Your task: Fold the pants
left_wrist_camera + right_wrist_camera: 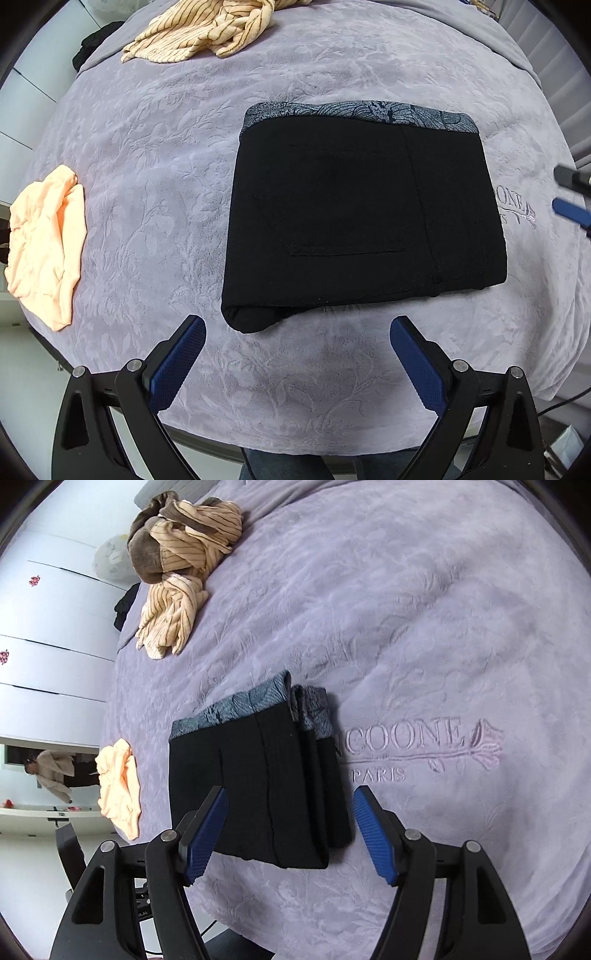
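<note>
- Now the black pants (364,218) lie folded on the lavender bed (155,155).
- Left claw (297,328) wide, empty, pants at twelve o'clock.
- Right claw (288,799) wide, empty, over the pants' near edge.

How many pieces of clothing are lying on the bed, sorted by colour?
Black: 1, the folded pants
Plain peach: 1, the peach garment
Striped cream and brown: 1, the striped pile
Total: 3

Left wrist view: above the folded pants (364,214), near, facing down over their folded edge. Right wrist view: lower, closer, from their side. Shared: pants, lavender blanket (406,627).
</note>
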### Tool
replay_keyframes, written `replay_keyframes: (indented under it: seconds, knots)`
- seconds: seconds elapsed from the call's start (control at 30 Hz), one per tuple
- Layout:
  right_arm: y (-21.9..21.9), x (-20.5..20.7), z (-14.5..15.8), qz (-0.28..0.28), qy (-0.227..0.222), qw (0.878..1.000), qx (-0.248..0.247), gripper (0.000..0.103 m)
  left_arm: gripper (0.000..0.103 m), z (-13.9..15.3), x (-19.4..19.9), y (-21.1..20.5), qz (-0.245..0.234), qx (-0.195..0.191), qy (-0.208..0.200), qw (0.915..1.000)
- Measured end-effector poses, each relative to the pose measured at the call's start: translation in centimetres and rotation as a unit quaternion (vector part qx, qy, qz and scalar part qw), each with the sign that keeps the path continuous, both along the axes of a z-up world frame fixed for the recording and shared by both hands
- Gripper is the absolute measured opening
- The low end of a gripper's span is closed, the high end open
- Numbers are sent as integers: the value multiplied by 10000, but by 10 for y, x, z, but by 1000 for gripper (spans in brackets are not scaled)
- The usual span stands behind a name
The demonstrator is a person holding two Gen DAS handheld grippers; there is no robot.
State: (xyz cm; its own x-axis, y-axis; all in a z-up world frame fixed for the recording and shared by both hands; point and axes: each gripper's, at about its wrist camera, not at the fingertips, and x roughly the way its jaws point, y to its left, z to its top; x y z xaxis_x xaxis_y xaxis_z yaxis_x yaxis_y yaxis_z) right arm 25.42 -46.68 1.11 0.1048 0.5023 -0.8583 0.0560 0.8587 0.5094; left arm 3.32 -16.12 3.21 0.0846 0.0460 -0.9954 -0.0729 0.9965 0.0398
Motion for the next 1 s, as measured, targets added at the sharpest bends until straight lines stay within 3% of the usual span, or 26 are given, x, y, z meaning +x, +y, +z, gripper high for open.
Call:
replay_keyframes:
  seconds: [0.27, 0.73, 1.0]
  knots:
    - [4, -18, -35, 43, 416, 9990, 166, 74, 100, -2, 4, -1, 0, 94, 81, 9999]
    - [-2, -11, -47, 56, 555, 9984, 129, 77, 100, -10, 21, 16, 146, 140, 138, 9997]
    - [5, -8, -46, 231, 477, 9985, 134, 80, 100, -14, 30, 37, 449, -77, 96, 9989]
